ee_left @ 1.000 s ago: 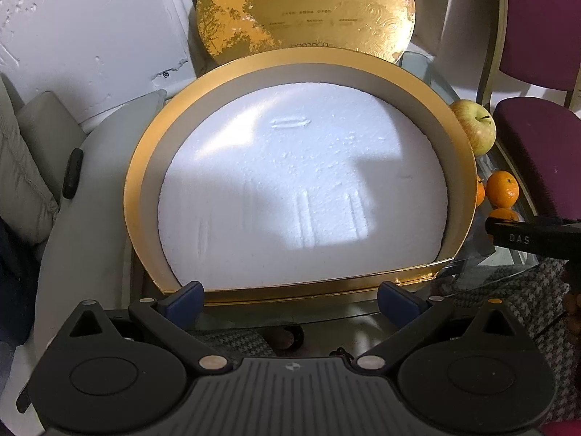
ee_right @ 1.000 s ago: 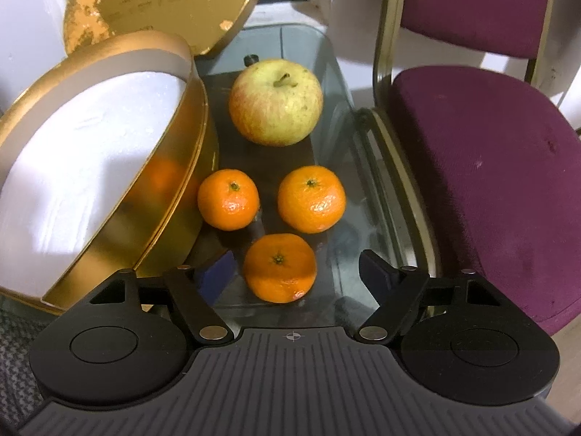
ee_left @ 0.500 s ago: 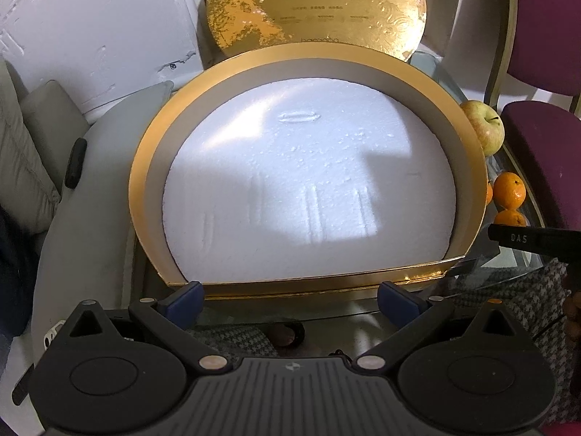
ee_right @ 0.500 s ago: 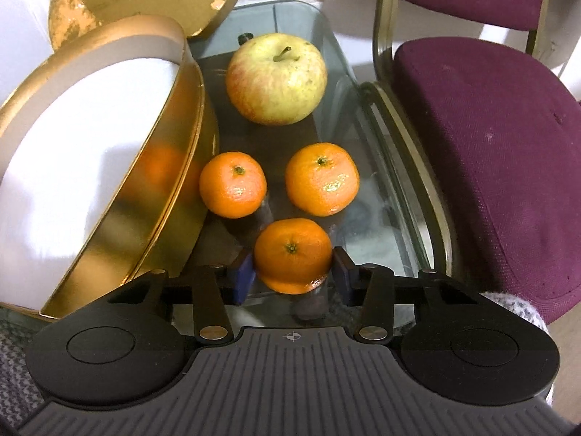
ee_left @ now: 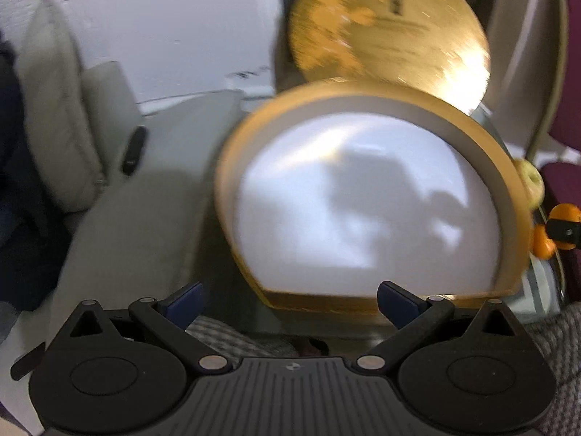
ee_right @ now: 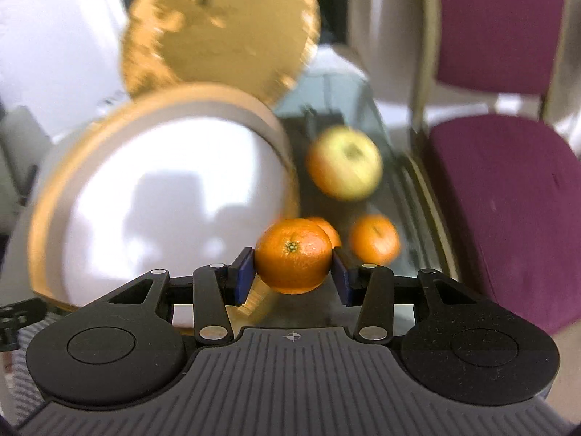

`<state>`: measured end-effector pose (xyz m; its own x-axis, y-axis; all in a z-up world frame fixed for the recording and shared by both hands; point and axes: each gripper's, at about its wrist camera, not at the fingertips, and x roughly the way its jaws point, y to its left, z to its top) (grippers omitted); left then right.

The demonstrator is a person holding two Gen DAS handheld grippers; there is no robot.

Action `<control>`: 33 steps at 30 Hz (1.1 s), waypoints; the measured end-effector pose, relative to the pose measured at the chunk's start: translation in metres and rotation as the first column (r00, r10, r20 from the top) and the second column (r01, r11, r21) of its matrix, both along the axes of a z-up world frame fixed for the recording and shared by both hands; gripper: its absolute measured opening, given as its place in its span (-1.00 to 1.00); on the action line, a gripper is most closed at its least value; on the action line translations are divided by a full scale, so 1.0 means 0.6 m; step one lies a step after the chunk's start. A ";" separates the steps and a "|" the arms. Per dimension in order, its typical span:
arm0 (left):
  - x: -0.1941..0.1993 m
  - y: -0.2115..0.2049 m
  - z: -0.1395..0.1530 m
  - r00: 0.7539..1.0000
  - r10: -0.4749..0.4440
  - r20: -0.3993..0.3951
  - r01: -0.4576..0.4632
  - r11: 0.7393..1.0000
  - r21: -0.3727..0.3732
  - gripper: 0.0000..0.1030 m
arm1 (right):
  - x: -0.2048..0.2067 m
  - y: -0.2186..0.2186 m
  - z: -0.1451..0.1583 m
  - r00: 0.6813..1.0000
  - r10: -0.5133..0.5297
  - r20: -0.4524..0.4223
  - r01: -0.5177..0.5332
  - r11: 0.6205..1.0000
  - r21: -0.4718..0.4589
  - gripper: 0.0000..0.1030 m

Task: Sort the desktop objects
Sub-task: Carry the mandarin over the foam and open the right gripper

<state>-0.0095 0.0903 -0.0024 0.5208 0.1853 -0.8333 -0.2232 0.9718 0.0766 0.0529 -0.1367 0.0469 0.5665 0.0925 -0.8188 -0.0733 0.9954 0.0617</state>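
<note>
Right gripper [ee_right: 293, 271] clamps the small round orange mandarin [ee_right: 293, 254]; round gold foam-lined box [ee_right: 47, 196] sits just left. Left gripper [ee_left: 289, 304] wide, empty.

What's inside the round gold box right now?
Only a white foam liner shows inside the gold box. No fruit in it; what's beneath the foam is covered.

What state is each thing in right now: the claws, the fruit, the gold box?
Right claw: shut on a tangerine.
Held tangerine: lifted off the glass table.
Left claw: open, empty.
Gold box: open, nothing inside.
Lid: off, propped upright behind it.
Apple: on the table.
</note>
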 end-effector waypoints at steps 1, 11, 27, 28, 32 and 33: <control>-0.001 0.012 0.003 1.000 0.017 0.008 -0.017 1.000 0.002 0.97 | 0.004 0.015 0.009 1.000 0.025 0.014 -0.025 1.000 0.000 -0.10; -0.019 0.110 -0.014 0.985 0.170 -0.001 -0.170 0.985 -0.022 0.97 | 0.043 0.199 -0.024 0.955 0.296 -0.016 -0.296 0.954 -0.037 -0.10; -0.031 0.132 -0.046 0.980 0.191 -0.059 -0.195 0.978 -0.069 0.97 | 0.070 0.354 -0.145 0.869 0.462 -0.176 -0.473 0.880 -0.027 -0.10; -0.031 0.131 -0.046 0.980 0.189 -0.061 -0.193 0.979 -0.070 0.97 | 0.071 0.357 -0.145 0.868 0.463 -0.177 -0.475 0.879 -0.028 -0.10; -0.032 0.127 -0.047 0.981 0.182 -0.064 -0.186 0.980 -0.071 0.97 | 0.076 0.361 -0.148 0.869 0.458 -0.187 -0.469 0.883 -0.020 -0.10; -0.032 0.126 -0.048 0.981 0.180 -0.065 -0.185 0.980 -0.070 0.97 | 0.073 0.358 -0.146 0.869 0.456 -0.190 -0.468 0.883 -0.019 -0.10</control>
